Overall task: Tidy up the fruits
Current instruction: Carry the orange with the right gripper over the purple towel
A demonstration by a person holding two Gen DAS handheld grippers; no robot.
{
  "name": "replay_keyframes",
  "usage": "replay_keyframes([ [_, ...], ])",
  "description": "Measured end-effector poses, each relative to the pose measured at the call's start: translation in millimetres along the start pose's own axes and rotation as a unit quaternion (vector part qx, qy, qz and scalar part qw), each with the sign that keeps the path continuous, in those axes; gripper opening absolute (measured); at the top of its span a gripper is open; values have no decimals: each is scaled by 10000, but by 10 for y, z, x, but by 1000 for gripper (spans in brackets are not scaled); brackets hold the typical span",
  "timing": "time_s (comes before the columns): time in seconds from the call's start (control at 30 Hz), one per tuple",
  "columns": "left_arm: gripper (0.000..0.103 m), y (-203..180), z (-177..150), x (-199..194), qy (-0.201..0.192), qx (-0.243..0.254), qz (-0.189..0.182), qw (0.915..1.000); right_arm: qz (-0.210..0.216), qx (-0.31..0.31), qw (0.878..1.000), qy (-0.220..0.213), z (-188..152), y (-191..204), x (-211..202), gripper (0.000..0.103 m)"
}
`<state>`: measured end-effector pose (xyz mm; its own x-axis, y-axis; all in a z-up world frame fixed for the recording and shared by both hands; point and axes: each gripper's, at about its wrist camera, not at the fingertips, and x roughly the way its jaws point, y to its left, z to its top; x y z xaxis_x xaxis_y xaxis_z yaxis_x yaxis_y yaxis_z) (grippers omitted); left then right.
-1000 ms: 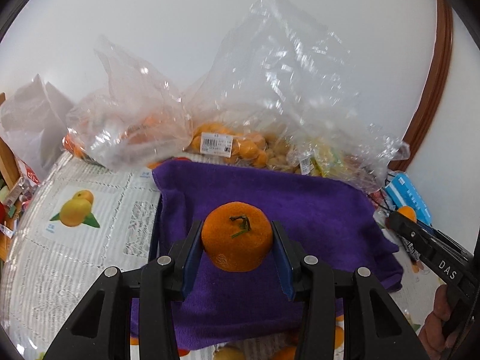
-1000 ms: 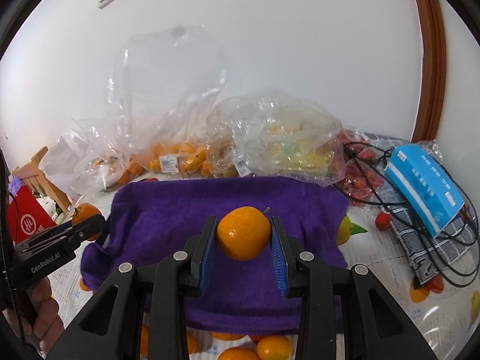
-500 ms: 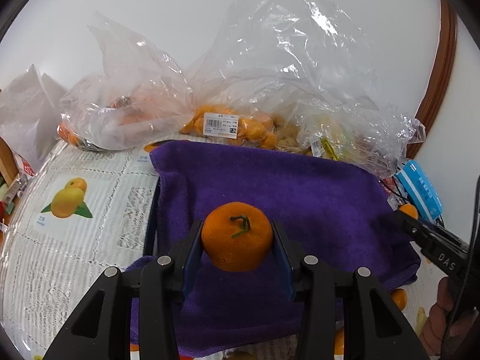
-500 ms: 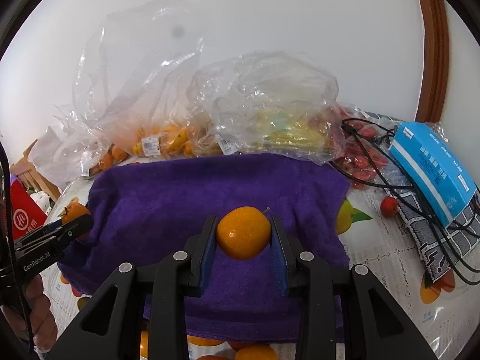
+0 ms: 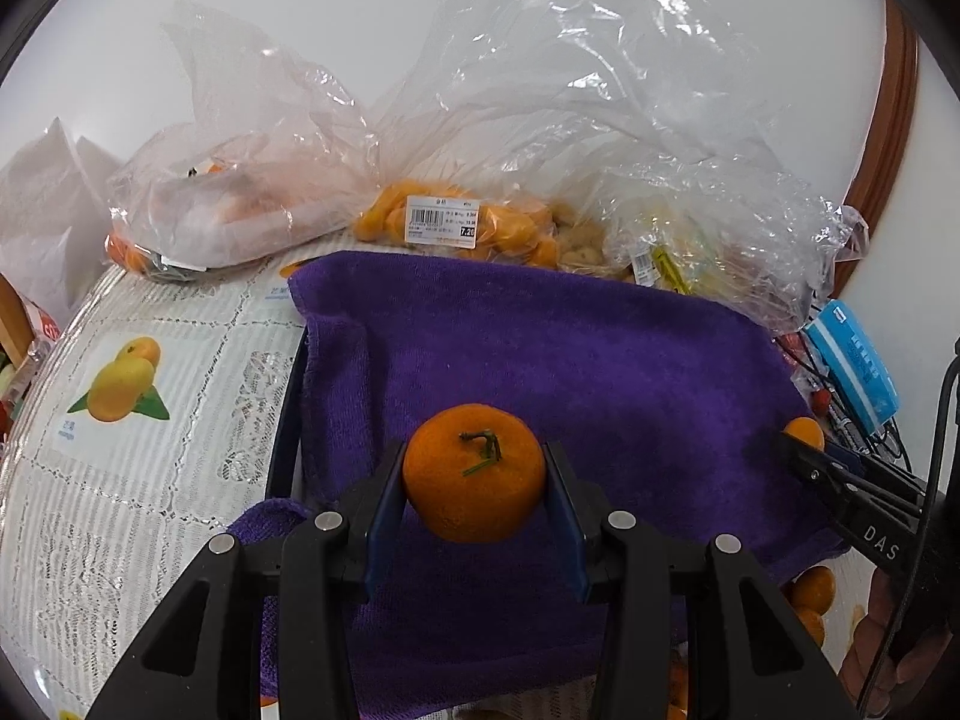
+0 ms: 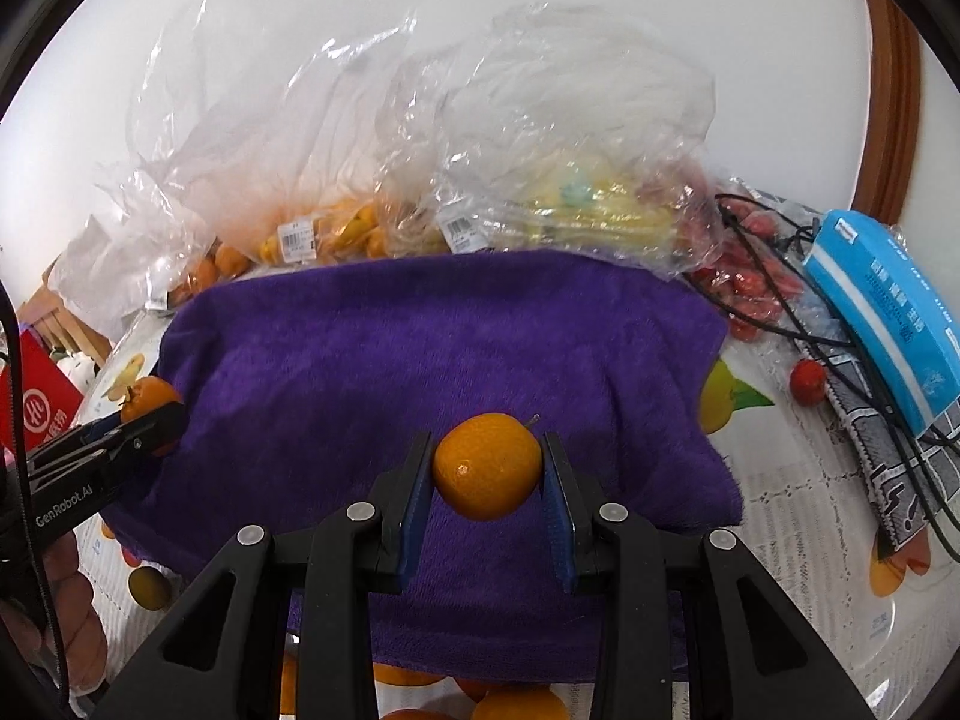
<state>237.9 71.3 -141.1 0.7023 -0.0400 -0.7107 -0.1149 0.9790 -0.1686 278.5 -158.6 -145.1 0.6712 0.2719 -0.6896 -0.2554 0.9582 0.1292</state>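
Gripping one orange each, your left fingers [image 5: 474, 501] clench a stemmed orange [image 5: 474, 471] and your right fingers [image 6: 487, 495] clench another orange [image 6: 487, 465], purple towel [image 5: 600, 360] beyond.

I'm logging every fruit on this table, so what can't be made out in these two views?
- Fruit in the plastic bags: both views, blurred by crinkled film.
- Loose oranges: right wrist view, cut off by the bottom edge and purple towel.
- Price label: print too small.

Orange mandarins [image 5: 474, 471], purple towel [image 5: 570, 354], blue box [image 6: 882, 312], fruit-printed white tablecloth [image 5: 120, 420]
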Motion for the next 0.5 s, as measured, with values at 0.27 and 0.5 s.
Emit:
replay_keyframes([
  [0.27, 42, -4, -3, 61, 106, 4, 0, 9999, -16, -27, 9999, 151, -31, 8, 80, 34],
  [0.5, 42, -12, -17, 93, 185, 23, -14, 9998, 1, -33, 9997, 243, -32, 24, 151, 34],
])
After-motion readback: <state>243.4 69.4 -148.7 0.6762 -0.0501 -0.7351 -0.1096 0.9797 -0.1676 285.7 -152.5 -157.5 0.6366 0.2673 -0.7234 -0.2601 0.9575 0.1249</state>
